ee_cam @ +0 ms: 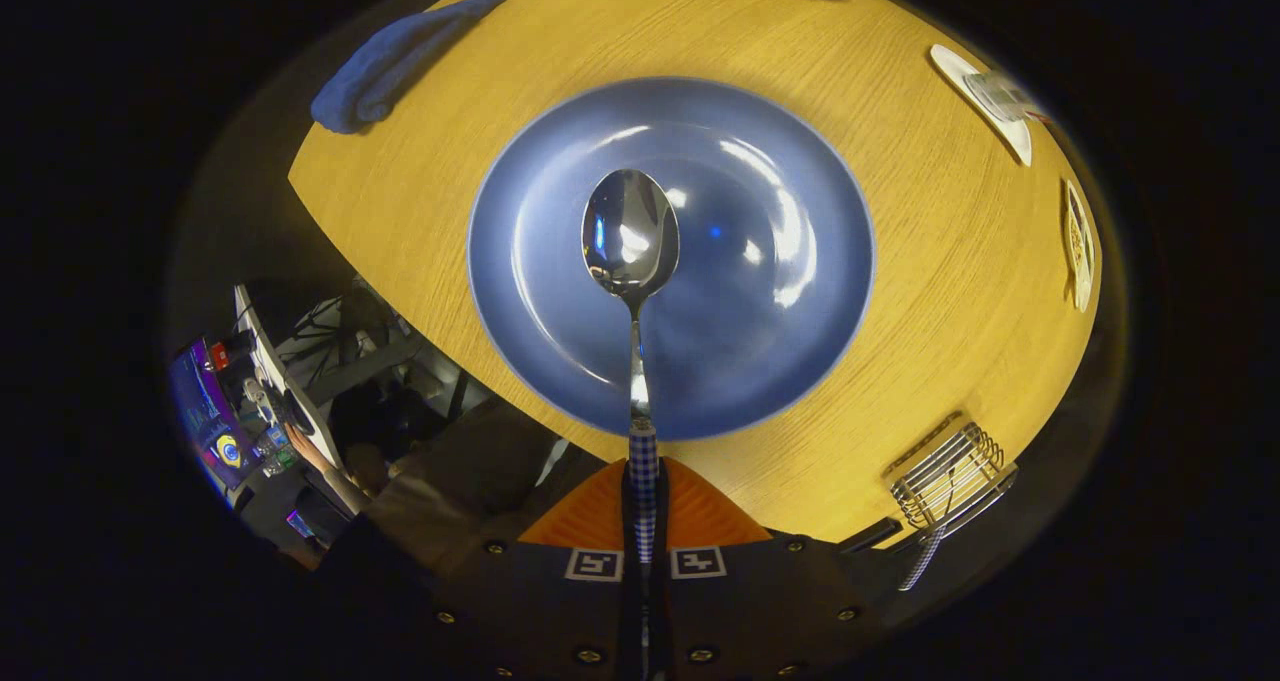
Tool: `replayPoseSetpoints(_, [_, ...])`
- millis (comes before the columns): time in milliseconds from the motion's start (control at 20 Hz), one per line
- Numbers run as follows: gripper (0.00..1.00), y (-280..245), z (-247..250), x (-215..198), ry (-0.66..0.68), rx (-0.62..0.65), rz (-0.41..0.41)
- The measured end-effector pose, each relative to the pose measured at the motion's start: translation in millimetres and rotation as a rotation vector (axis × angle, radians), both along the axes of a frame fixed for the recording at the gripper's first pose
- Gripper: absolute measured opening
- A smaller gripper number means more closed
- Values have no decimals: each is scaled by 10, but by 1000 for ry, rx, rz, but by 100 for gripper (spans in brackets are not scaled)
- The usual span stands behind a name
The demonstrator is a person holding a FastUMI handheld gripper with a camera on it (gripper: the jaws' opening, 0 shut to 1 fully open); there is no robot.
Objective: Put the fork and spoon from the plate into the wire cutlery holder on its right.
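1. Gripper view: gripper [643, 521] clamped on spoon [631, 261] handle, both fingers pressing it.
2. Spoon bowl held over blue plate [800, 361].
3. Wire cutlery holder [950, 476] right of plate, checkered-handled fork [925, 551] in it.

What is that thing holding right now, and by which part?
The hand-held gripper is shut on the spoon, gripping its checked handle, bowl out over the blue plate.

I held the spoon [630, 236] pinched in my gripper [644, 521] above the plate [760, 381]. Bare table [900, 291] lay rightward toward the holder [950, 476], whose fork [925, 556] took up some room.
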State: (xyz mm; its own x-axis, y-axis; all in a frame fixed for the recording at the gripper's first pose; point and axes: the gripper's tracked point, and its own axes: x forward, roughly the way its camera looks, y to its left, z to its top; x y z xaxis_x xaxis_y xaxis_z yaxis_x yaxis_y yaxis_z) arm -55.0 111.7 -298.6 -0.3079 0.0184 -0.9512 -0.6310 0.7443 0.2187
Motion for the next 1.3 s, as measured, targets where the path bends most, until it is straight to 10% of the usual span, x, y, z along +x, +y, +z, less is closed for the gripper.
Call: replayPoseSetpoints(1300, [3,-1669,548,-34,42,-10,-266])
